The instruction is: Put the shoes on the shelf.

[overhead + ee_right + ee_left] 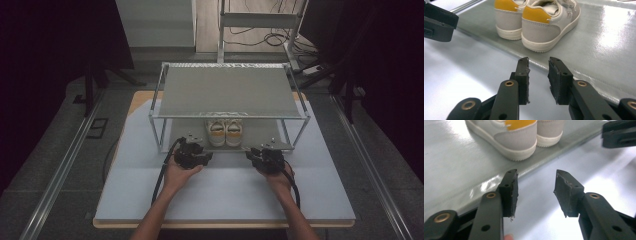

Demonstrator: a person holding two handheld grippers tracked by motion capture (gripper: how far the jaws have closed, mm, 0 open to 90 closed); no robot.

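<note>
High view: your left gripper [196, 150] and right gripper [260, 151], jaws apart and empty, flank the pair of shoes [225, 132] (heels toward you) on the rack's lower shelf [260, 136].

Left gripper [535, 192]: black jointed links, brass-ringed pivot holes, worn dark rubber fingers [511, 192]. Right gripper [538, 80]: identical build. Black cable trails from each. Forearms bare, unsleeved.
</note>
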